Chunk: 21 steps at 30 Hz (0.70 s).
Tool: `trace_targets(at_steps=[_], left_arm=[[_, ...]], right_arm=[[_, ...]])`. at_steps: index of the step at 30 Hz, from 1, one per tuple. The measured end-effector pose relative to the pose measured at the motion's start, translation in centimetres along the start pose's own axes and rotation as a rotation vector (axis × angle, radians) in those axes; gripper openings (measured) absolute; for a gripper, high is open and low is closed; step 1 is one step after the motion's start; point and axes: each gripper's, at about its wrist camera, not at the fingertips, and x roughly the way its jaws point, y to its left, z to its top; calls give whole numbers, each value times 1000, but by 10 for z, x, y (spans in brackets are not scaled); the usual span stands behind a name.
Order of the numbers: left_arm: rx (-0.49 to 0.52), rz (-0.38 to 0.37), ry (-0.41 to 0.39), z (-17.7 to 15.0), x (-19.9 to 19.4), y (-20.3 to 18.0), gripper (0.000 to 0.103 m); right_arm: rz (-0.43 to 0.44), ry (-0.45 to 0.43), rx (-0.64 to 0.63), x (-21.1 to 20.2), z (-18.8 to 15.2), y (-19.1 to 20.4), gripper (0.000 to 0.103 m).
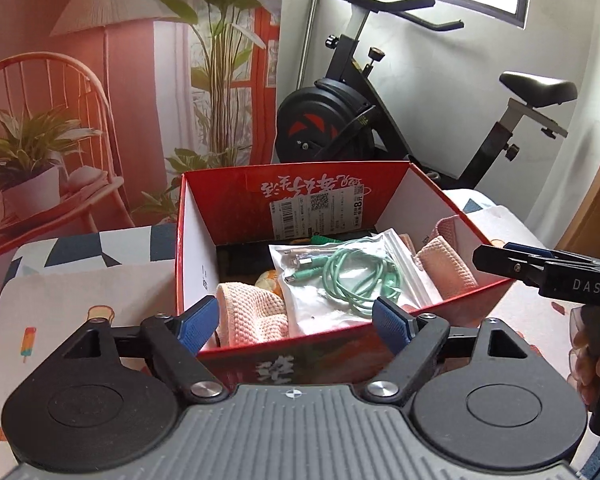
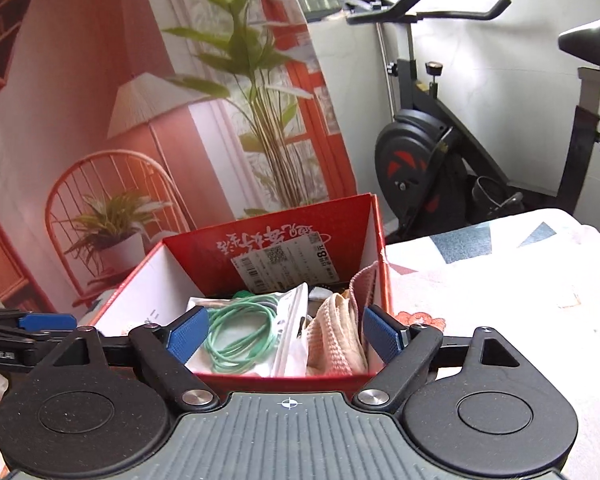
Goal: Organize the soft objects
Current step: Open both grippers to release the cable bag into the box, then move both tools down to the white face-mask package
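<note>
Black left gripper (image 1: 294,322), blue ribbed pads (image 1: 198,322), silver screws, grey ridged body

left claw (image 1: 296,322): jaws wide, empty | right claw (image 2: 286,338): jaws wide, empty, angled downward

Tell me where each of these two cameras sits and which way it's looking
Left wrist: on the left claw, facing the red box from its near side; shows its open blue fingers, plus the right claw and a hand at right.
Right wrist: on the right claw, facing the box from further right; the left claw pokes in at left.
Both share: box, cable bag, pink cloths, exercise bike.
</note>
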Motion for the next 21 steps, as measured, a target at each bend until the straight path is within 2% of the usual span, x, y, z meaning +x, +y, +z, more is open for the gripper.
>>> trace_targets(at_steps=[3,7,9,13,16,21], left_arm=[[-24,3,-20,-19,-13,3,88],[-60,21,-21,-42,-16,9,88],[-83,18,-1,-53,-13,15,88],[-133,59,56,-77,2,27,88],[-154,52,86,-92,11,33,87],[-178,64,124,-112,21,40,87]], right_arm=[[-5,-31,17,-17,-15,-5,83],[-32,-9,39,-27,-41,-14,83],[-43,26,48,-26,-57,-15,83],[-52,105,58,-17,-89,-13,82],[-49,150,55,-10,-109,-9,82],[-56,166,2,-3,-129,4,81]])
